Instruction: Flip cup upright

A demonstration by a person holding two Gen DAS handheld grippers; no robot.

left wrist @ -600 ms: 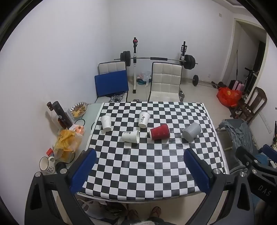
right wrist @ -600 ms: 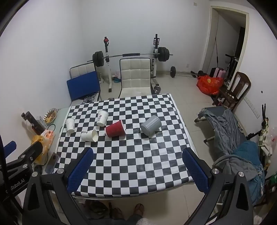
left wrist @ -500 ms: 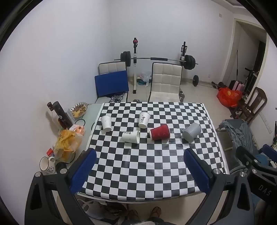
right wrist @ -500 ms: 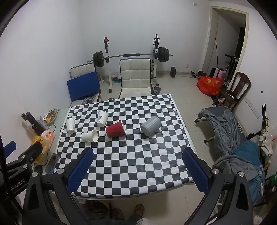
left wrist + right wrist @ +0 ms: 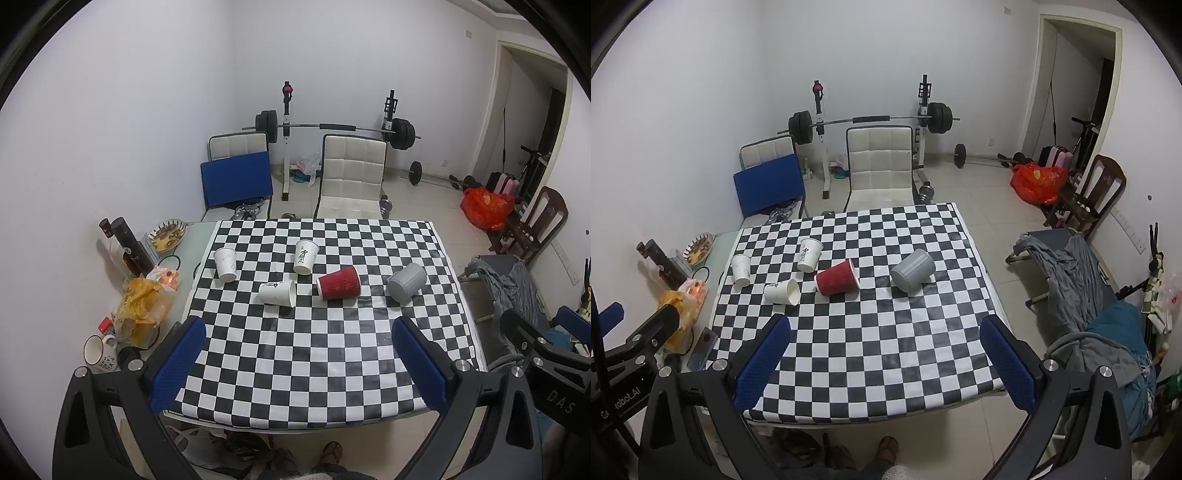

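Note:
Several cups sit on a black-and-white checkered table (image 5: 306,354). A red ribbed cup (image 5: 338,283) lies on its side, also in the right wrist view (image 5: 837,277). A grey cup (image 5: 406,283) (image 5: 912,272) lies tipped on its side. A white cup (image 5: 277,293) (image 5: 782,291) lies on its side. Two white cups (image 5: 225,263) (image 5: 305,256) stand upright. My left gripper (image 5: 299,363) and right gripper (image 5: 886,362) are open and empty, high above the table's near edge, far from the cups.
A side shelf at the left holds a dark bottle (image 5: 131,248), a bowl (image 5: 167,235), a yellow bag (image 5: 142,312) and a mug (image 5: 99,352). White chairs (image 5: 351,177) and a barbell rack stand behind the table. A cot with grey cloth (image 5: 1075,273) is at the right.

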